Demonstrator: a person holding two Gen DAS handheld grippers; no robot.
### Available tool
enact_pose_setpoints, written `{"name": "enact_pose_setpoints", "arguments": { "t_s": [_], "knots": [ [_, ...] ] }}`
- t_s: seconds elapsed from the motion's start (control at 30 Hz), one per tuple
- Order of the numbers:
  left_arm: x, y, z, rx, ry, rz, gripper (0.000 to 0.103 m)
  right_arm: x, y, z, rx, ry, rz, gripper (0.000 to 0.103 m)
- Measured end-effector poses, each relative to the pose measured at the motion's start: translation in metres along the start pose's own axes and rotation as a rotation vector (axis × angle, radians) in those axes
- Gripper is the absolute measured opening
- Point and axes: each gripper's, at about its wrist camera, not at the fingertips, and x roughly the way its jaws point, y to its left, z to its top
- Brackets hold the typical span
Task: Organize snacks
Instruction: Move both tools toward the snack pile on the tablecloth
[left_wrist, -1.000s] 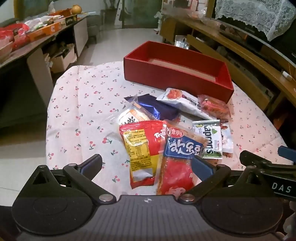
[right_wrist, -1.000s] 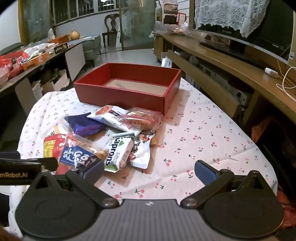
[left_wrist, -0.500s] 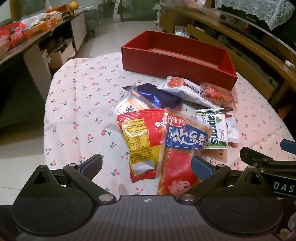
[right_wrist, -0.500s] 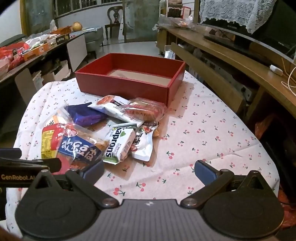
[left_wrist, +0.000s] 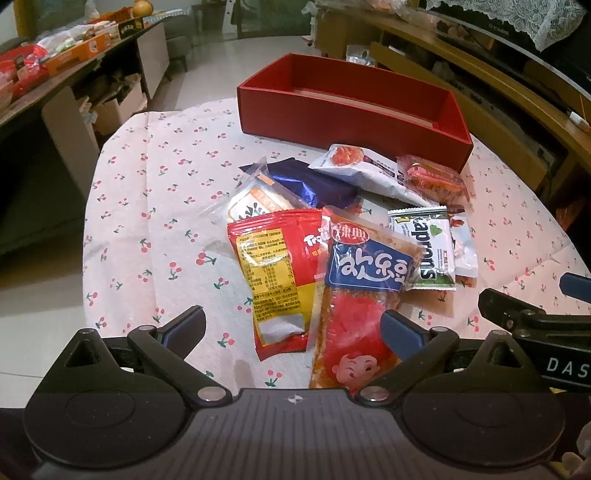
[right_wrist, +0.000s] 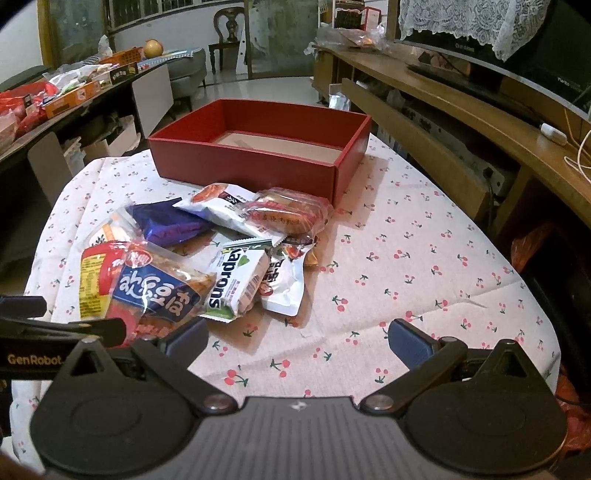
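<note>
On the left, the left tool (left_wrist: 291, 326) hangs spread wide over the red-and-yellow packet (left_wrist: 275, 273), with the blue-labelled pouch (left_wrist: 364, 280) overlapping its edge. Centre desk (right_wrist: 424, 258), the green wafer pack (right_wrist: 236, 284) leans into the heap, the empty red box (right_wrist: 258, 162) just beyond. Over on the right, the right tool (right_wrist: 297, 341) gapes above bare cloth. The risk: those overlapping slippery wrappers could drag a neighbour along or slide free of a pinch.
</note>
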Motion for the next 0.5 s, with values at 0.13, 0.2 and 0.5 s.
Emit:
{"name": "enact_pose_setpoints", "arguments": {
  "t_s": [0.13,0.2,0.5],
  "knots": [
    [0.0009,0.0,0.0,-0.001,0.003,-0.003,0.101,0.0002,0.0,-0.0001,0.0,0.0,0.0,0.101],
    [0.0013,-0.0002,-0.0004,0.0,0.005,-0.003,0.101,0.0006,-0.0001,-0.0002,0.0,0.002,-0.001,0.101],
    [0.0034,-0.0018,-0.0009,0.004,0.013,-0.007,0.101,0.003,-0.0017,-0.0007,0.006,0.014,-0.001,0.101]
  ]
}}
